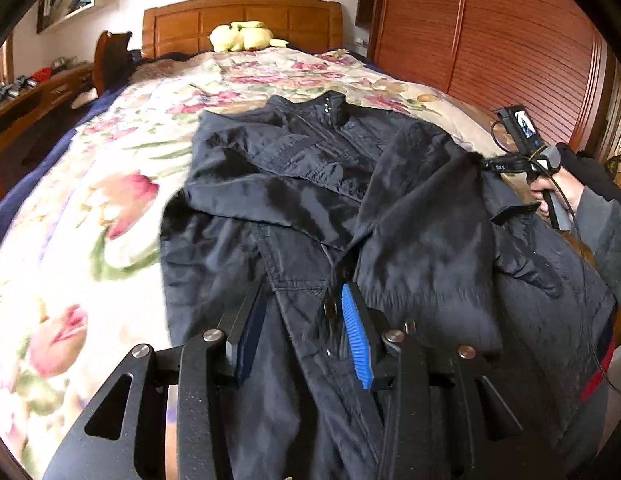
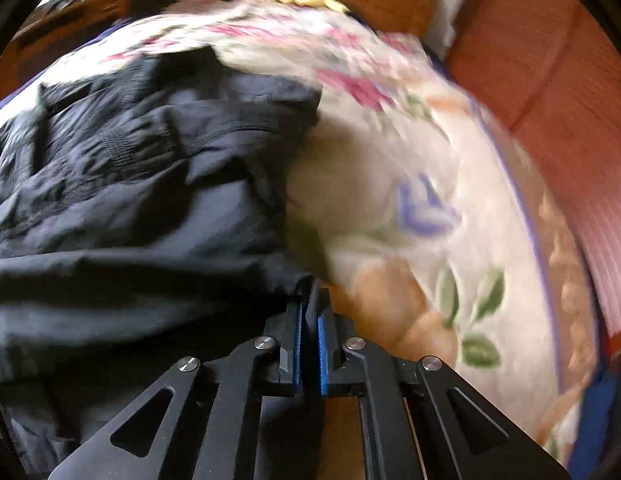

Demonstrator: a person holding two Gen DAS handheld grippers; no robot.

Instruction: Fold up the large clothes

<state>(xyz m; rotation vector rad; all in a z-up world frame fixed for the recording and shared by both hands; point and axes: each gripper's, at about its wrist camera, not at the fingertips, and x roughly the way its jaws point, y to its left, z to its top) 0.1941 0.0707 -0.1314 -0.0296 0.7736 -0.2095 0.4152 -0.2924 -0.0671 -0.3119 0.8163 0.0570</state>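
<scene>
A: How far along is the fold?

B: Early, I'd say. The dark jacket [image 1: 350, 208] lies on the floral bedspread [image 1: 90, 208], collar toward the headboard [image 1: 242, 20]; the sleeves look drawn across the chest, but the body is not yet folded.

A: And the jaws?

B: The right gripper [image 2: 310, 300] has its jaws pressed together, pinching a jacket edge. The left gripper [image 1: 302, 320] stands partly spread over the front near the zip; fabric lies between, not clamped

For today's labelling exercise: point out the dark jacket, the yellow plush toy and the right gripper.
dark jacket [image 1: 310, 184], left wrist view, chest panel.
yellow plush toy [image 1: 242, 36], left wrist view, body.
right gripper [image 2: 310, 300], right wrist view, between fingertips.
</scene>
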